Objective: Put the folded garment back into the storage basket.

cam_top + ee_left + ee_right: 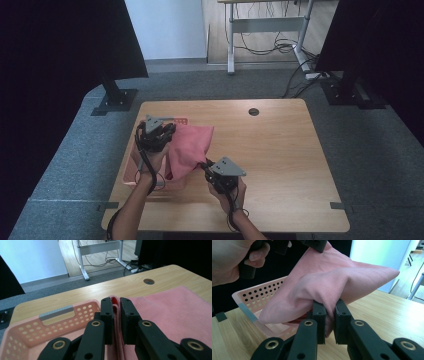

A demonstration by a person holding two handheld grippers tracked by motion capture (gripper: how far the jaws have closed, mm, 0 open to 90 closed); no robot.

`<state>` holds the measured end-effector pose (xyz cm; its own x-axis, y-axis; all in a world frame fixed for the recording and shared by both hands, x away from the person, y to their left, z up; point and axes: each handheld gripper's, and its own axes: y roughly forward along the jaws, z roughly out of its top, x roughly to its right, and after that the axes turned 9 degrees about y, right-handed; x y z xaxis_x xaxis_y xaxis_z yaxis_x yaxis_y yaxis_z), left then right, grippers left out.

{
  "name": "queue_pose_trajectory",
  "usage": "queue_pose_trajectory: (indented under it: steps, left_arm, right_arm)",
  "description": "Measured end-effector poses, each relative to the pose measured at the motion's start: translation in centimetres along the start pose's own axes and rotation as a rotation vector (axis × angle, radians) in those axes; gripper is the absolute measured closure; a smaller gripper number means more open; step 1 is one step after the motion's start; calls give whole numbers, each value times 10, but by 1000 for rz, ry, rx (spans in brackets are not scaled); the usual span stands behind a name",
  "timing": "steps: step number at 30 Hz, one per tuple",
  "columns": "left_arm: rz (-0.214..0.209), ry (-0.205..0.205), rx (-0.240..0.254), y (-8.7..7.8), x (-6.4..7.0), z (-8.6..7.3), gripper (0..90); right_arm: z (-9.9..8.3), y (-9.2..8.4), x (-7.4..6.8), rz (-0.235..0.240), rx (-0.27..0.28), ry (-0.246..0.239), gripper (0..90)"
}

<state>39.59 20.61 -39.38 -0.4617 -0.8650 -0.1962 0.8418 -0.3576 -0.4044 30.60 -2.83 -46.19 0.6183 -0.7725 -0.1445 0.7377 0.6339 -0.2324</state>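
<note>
Both tongs pinch the pink cloth (189,145), held up over the basket (131,180) at the surface's (280,150) near-left.

Your left tongs (167,131) are closed on the cloth's far-left edge w/ the fabric squeezed between the jaws; left gripper view shows the cloth (175,315) spreading off to the right and the basket's holed wall (37,332) just left of the jaws. Your right tongs (206,164) are closed on a bunched fold at the cloth's near-right end. In right gripper view the cloth (332,282) hangs slack betw. both tongs, above the basket (254,300), your left hand (229,260) top left.
</note>
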Motion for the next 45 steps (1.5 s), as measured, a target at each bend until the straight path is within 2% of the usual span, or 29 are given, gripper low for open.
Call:
queue_pose_trajectory:
  steps: [45]
  left_arm:
    - [54, -27, -23, -8, -31, -16, 812]
  right_arm:
    - [1, 37, -22, 52, -15, 8, 822]
